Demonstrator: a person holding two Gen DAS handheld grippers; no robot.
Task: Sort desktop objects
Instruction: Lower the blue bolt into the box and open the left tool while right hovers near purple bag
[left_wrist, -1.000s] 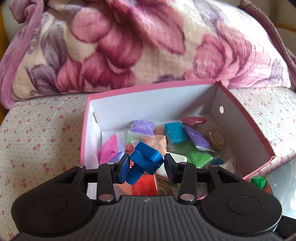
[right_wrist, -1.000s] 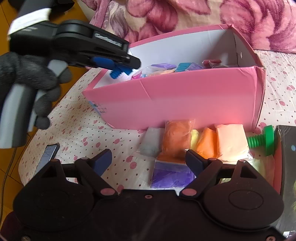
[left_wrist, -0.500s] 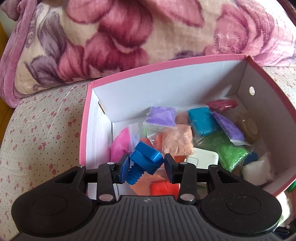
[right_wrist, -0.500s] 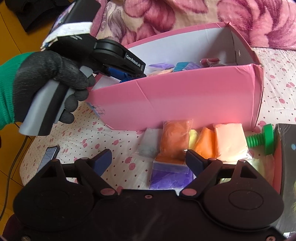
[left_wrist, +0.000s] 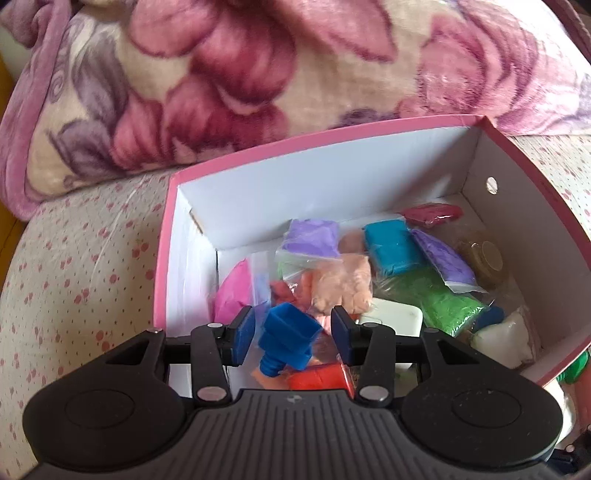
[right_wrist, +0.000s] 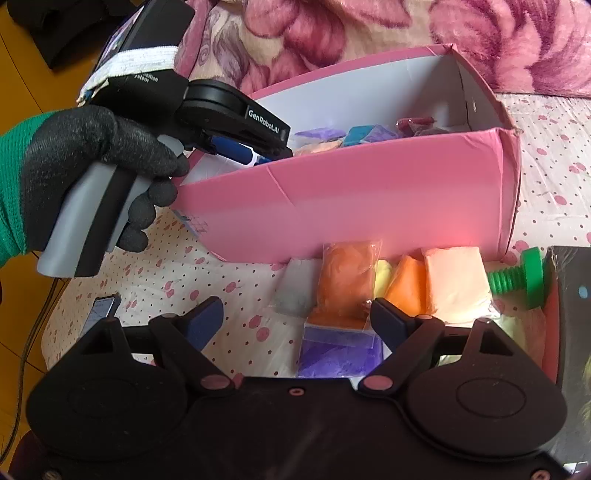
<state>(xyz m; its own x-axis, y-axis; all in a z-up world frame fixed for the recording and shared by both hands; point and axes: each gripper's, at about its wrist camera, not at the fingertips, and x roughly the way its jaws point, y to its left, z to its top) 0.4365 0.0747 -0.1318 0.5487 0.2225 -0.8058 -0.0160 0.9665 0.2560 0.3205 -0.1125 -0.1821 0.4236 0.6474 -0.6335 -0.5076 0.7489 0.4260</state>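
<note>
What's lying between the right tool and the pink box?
In the right wrist view, clay bags lie on the cloth between the open right tool and the pink box.

The pink box is open on top, but clay bags crowd its floor.

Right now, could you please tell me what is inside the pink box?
The pink box holds bagged clay: purple, teal, peach, green, magenta, plus a white block and a blue bolt between the left gripper jaws. Whatever lies beneath is covered.
</note>
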